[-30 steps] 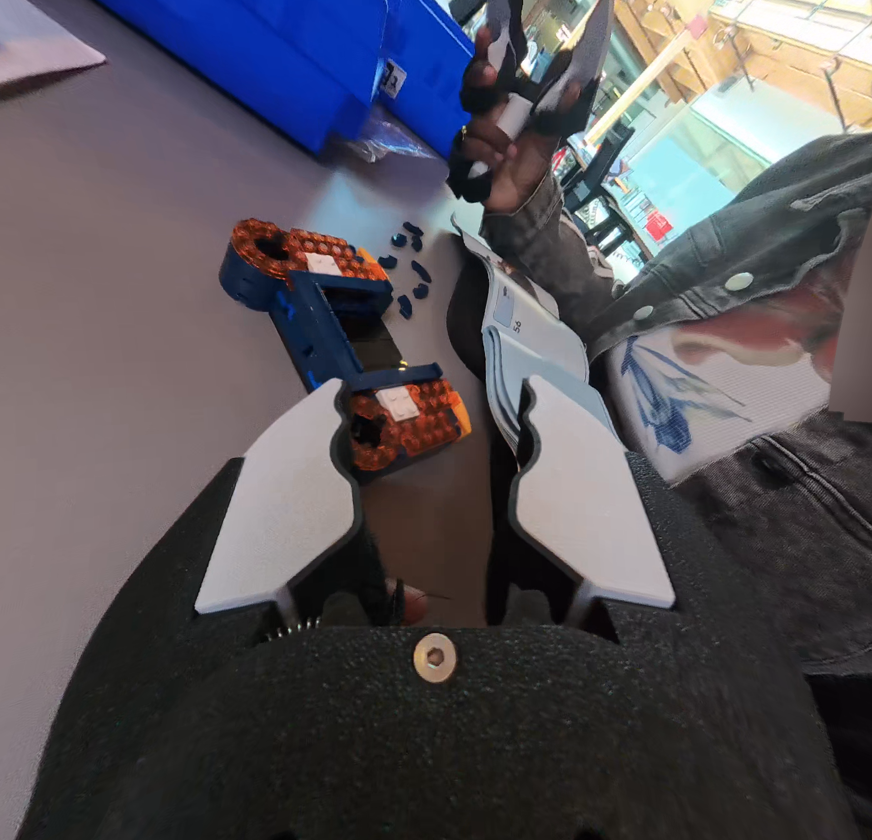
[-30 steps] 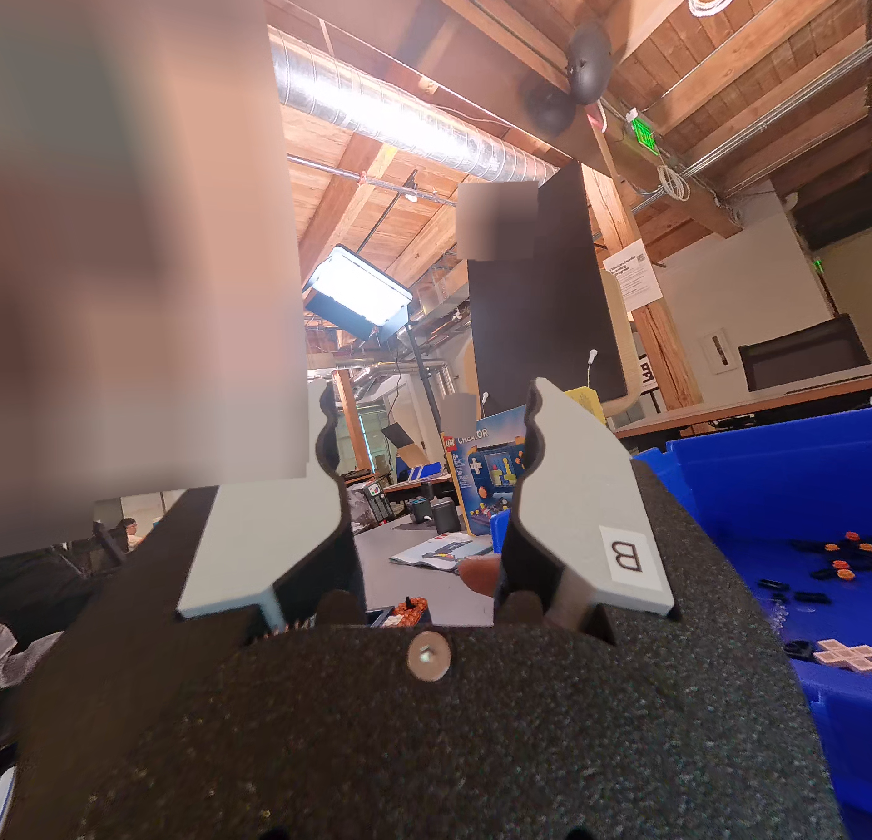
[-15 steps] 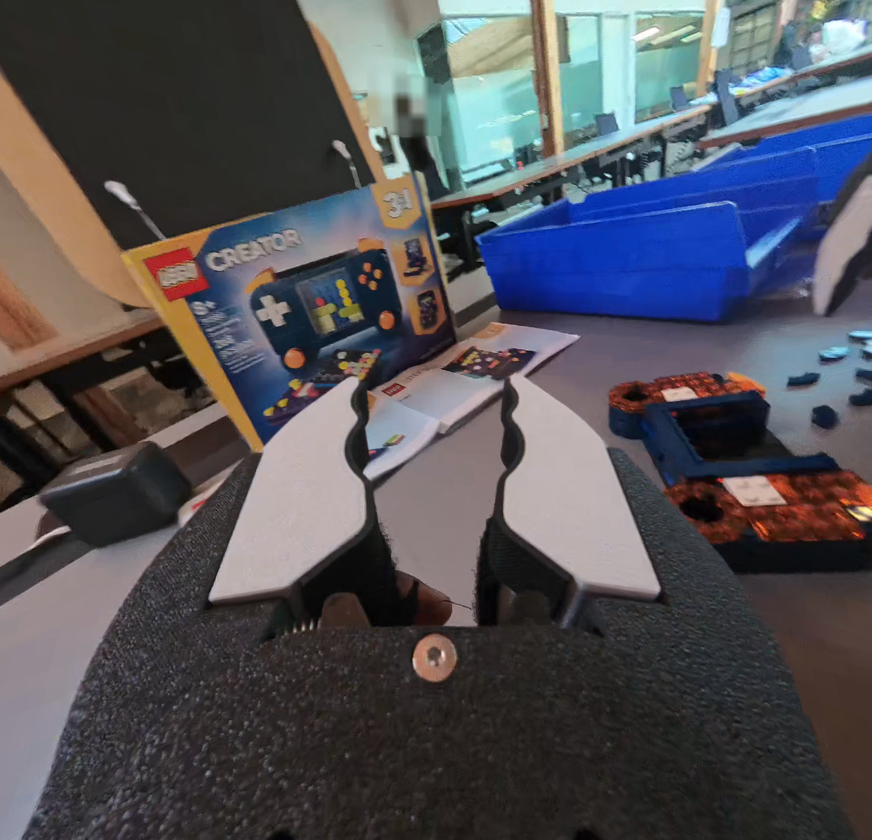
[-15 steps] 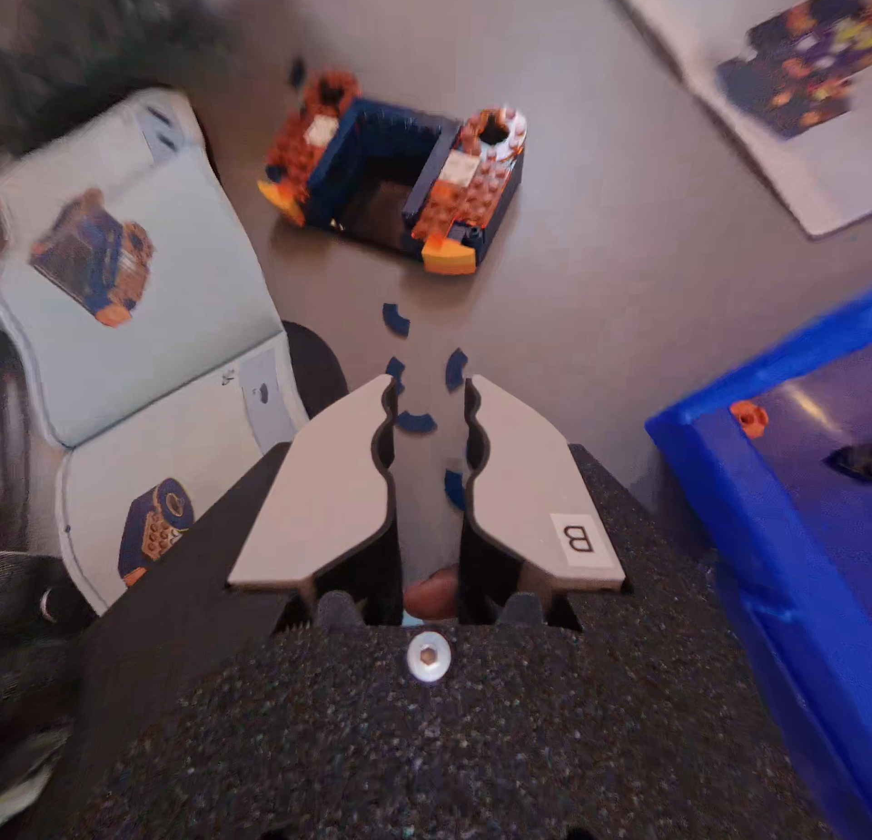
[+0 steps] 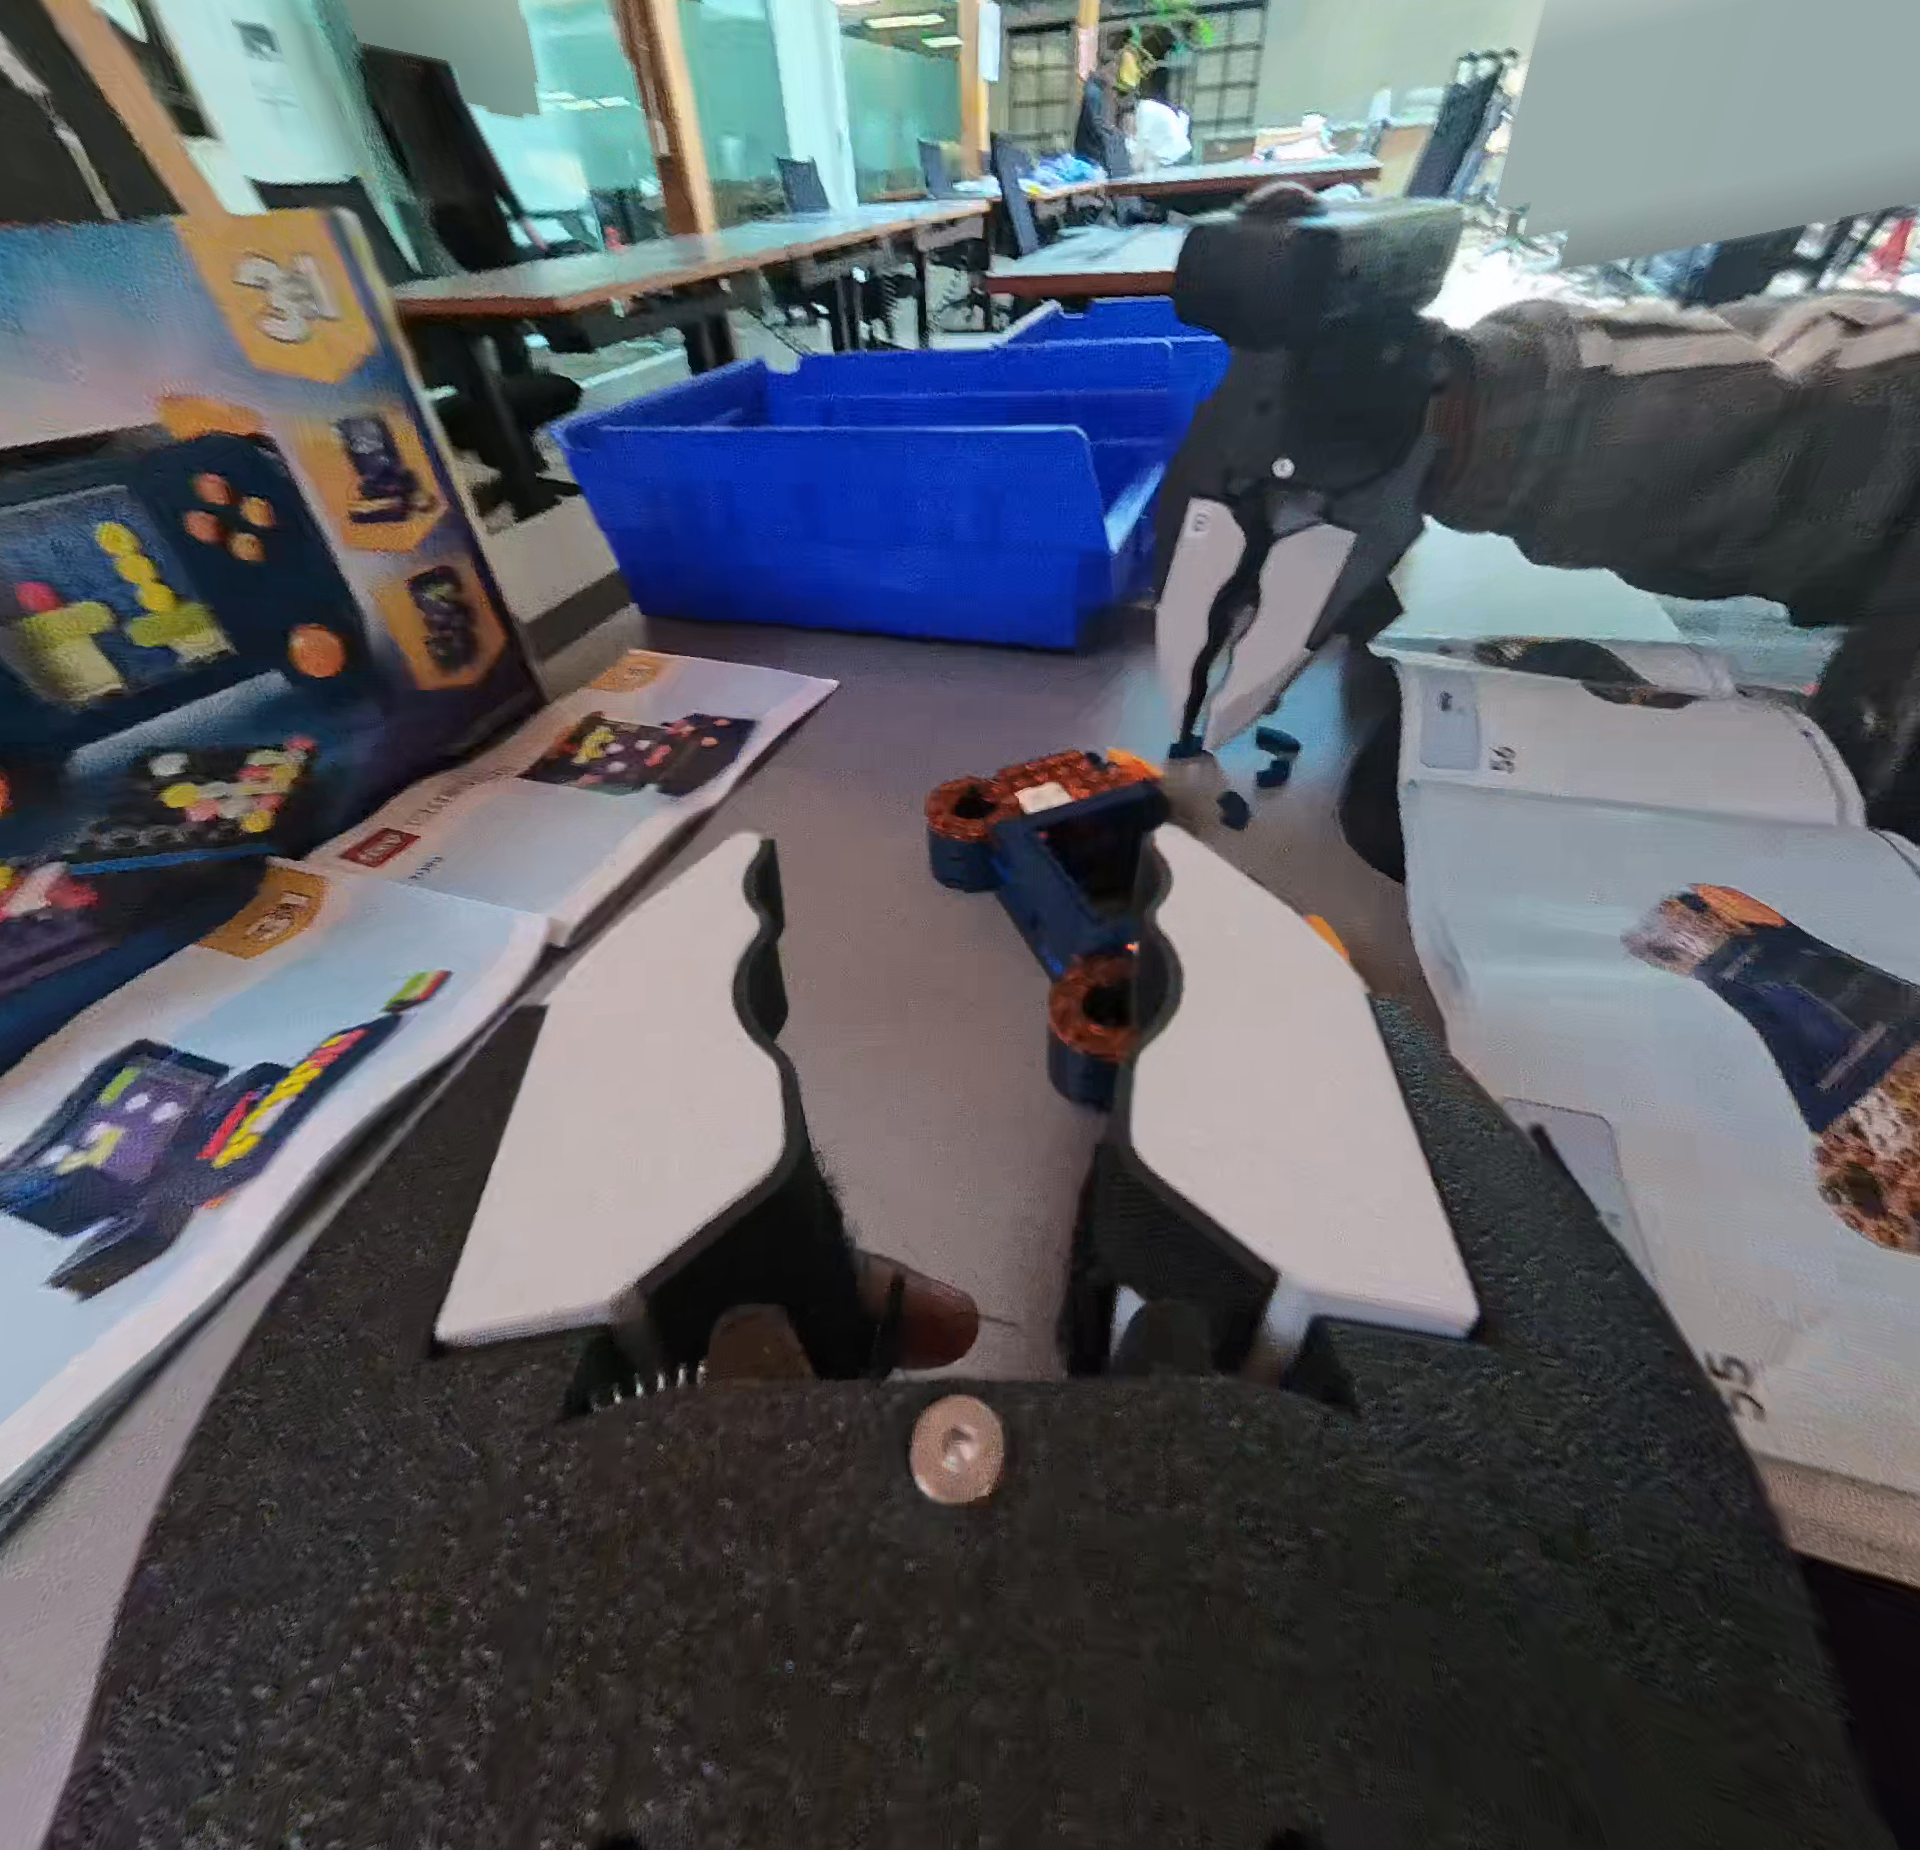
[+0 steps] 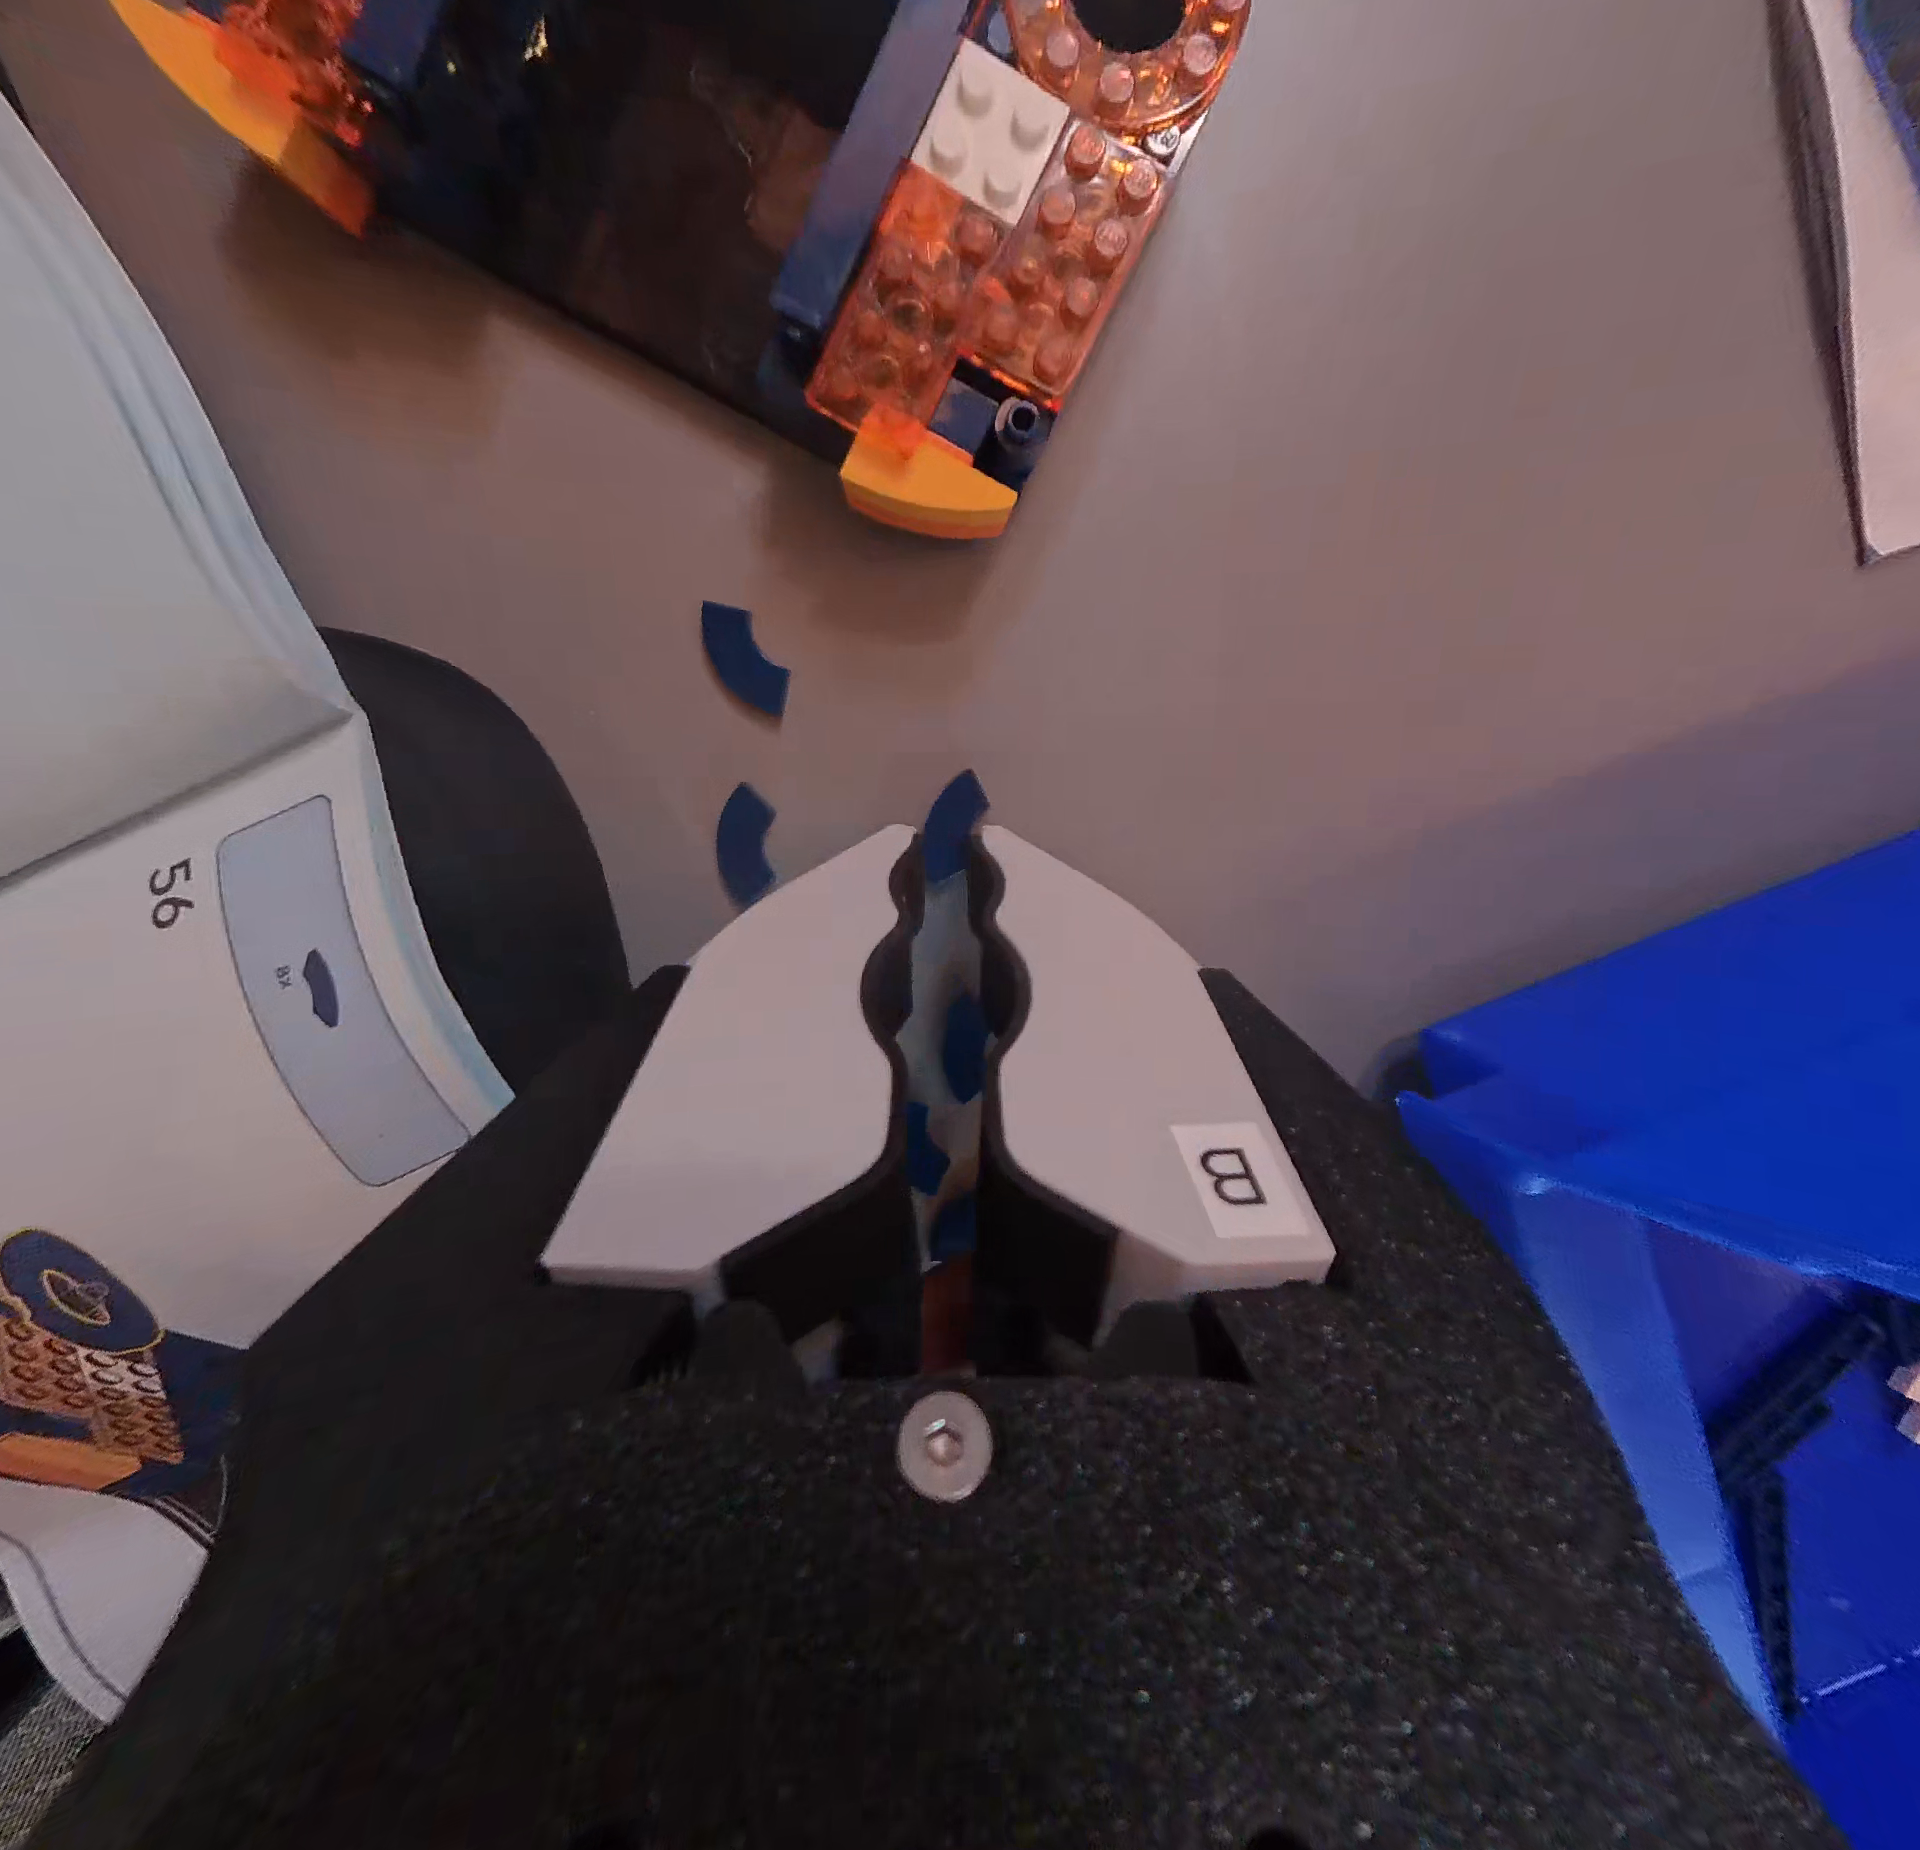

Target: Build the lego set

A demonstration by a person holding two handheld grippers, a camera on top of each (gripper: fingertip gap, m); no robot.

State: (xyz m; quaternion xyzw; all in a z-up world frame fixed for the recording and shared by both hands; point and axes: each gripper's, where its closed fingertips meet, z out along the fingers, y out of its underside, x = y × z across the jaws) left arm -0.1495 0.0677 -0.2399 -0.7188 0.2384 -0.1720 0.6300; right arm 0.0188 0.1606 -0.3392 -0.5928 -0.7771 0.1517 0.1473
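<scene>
The dark blue and clear-orange lego build (image 5: 1049,865) lies on the grey table, just ahead of my open, empty left gripper (image 5: 956,844), partly behind its right finger. In the right wrist view the build (image 6: 987,190) sits at the top. Several loose dark blue curved tiles (image 6: 743,657) lie between it and my right gripper (image 6: 945,850). That gripper is down at the table with its jaws closed on one curved tile (image 6: 956,803), which pokes out past the tips. The right gripper also shows in the left wrist view (image 5: 1226,657), pointing down beyond the build.
A blue bin (image 5: 883,512) stands behind the build and shows at the right in the right wrist view (image 6: 1714,1177). The set's box (image 5: 208,553) and two booklets (image 5: 623,792) lie left. An open instruction booklet (image 5: 1662,969) lies right, also seen in the right wrist view (image 6: 156,761). My hands' fingertips stand some 20 cm from each other.
My right gripper came down from pointing at the ceiling to the table and closed on a blue curved tile. My left gripper swung round toward the build and stays open.
</scene>
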